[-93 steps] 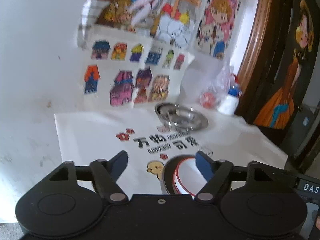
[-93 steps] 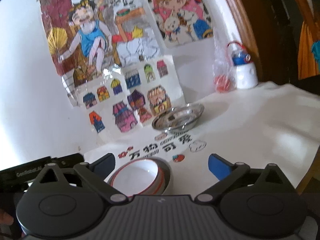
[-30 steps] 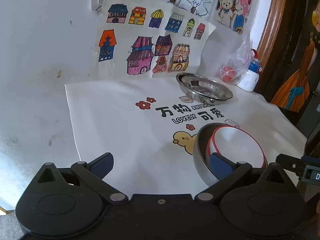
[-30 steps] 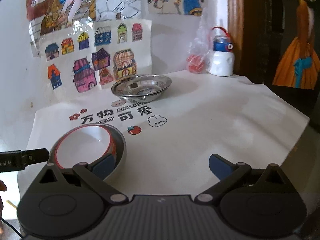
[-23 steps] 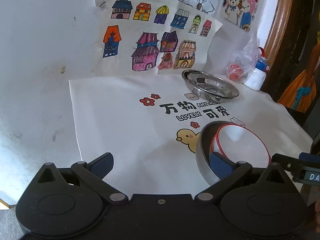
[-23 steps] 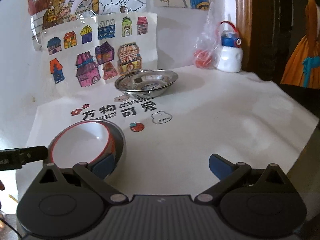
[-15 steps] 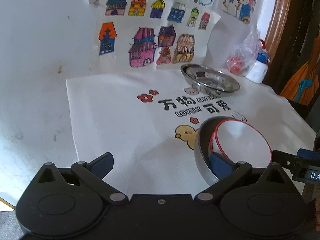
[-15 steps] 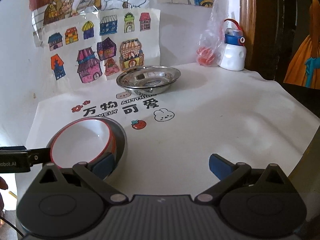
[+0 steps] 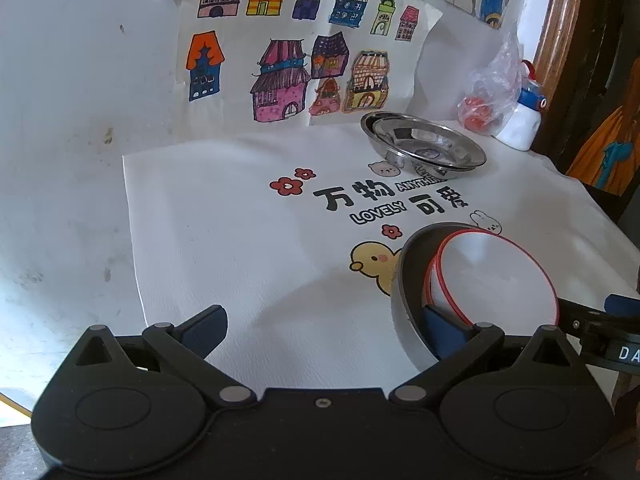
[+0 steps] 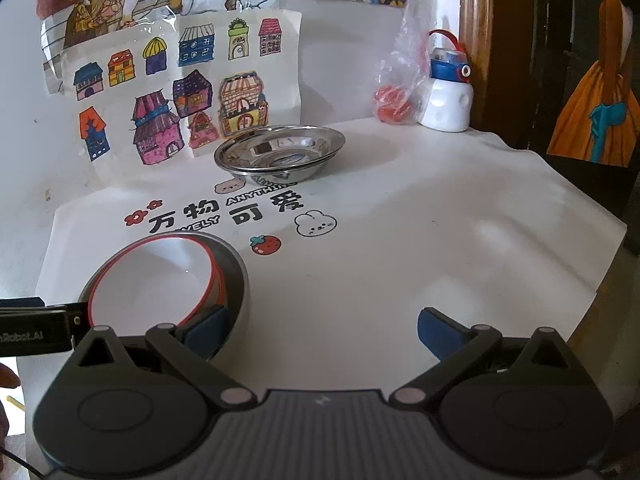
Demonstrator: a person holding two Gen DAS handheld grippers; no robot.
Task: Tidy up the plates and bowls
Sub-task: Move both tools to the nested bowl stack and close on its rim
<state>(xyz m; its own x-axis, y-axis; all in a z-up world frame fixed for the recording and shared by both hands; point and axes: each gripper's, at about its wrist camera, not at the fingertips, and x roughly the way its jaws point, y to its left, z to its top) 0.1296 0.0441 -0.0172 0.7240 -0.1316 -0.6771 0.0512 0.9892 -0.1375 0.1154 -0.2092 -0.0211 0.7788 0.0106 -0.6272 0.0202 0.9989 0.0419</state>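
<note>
Both tongs gape wide and grip nothing: the left tongs (image 9: 324,330) and right tongs (image 10: 322,332) flank the bowls (image 10: 168,280), a red-rimmed white one nested in a grey one on the bench (image 10: 440,240), near the steel plates (image 10: 280,152). The likely step is done: each should withdraw straight back, clear of the rims. The mat (image 9: 240,240) reads "万物可爱", "LOVELY", "ANYTHING".

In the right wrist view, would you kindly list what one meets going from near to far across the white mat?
Red-rimmed white bowl nested in a grey bowl → strawberry print → stacked steel plates → bagged red item and white bottle with blue cap at the wall.
</note>
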